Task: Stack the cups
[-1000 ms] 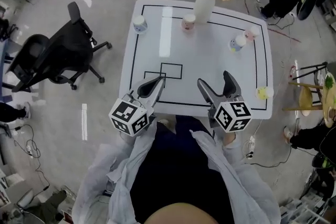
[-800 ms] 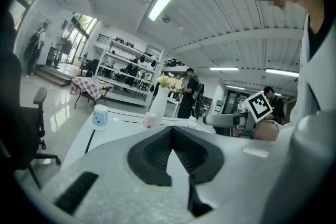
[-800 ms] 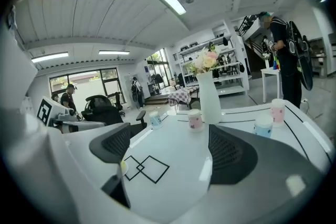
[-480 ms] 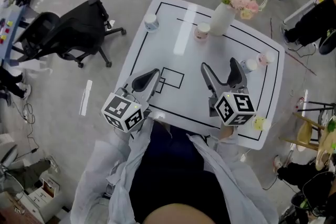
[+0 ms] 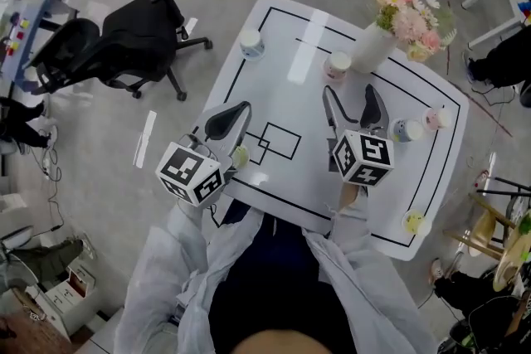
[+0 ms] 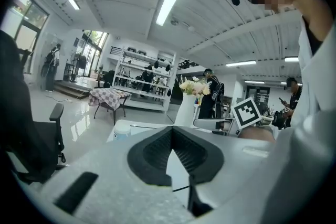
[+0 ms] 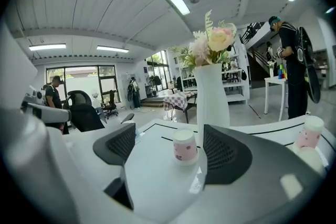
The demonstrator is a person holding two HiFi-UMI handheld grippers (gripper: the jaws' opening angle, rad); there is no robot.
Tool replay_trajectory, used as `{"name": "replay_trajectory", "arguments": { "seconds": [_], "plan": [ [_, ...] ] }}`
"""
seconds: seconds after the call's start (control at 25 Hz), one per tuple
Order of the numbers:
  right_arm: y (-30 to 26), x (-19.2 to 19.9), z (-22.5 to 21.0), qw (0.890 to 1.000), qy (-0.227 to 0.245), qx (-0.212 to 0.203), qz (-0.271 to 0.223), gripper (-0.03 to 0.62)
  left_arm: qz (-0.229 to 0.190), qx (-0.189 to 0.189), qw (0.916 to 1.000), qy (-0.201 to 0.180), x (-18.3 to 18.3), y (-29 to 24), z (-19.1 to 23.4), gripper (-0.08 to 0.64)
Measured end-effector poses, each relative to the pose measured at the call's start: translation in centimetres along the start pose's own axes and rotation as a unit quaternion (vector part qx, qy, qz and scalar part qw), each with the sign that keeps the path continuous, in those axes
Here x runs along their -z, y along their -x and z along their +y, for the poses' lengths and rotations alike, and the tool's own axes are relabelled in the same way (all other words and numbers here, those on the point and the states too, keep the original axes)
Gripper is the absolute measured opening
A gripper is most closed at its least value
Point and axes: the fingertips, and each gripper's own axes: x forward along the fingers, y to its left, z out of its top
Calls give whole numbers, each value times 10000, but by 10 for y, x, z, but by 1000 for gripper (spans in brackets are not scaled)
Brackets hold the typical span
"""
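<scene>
Several small paper cups stand apart on the white table. A pink cup is beside the vase, a blue one at the far left, and a blue and a pink pair at the right. A yellow cup sits near the front right corner. My right gripper is open and its jaws have just been closing a little. The pink cup stands ahead of its tips, untouched. My left gripper hovers over the table's left part, shut and empty.
A white vase of flowers stands just right of the pink cup and shows close behind it as the vase. A black office chair is on the floor left of the table. Another person stands beyond the table's right side.
Both grippers have moved forward over the table. The right one has come nearer the pink cup by the vase, and its jaws have narrowed slightly. The head view has swung round.
</scene>
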Motion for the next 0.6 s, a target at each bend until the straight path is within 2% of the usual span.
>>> {"name": "replay_trajectory", "arguments": {
  "seconds": [0.6],
  "plan": [
    [-96,43,-32,9963,148,764,365,370,334,276,9990,148,19,-42,47,-3]
  ]
}}
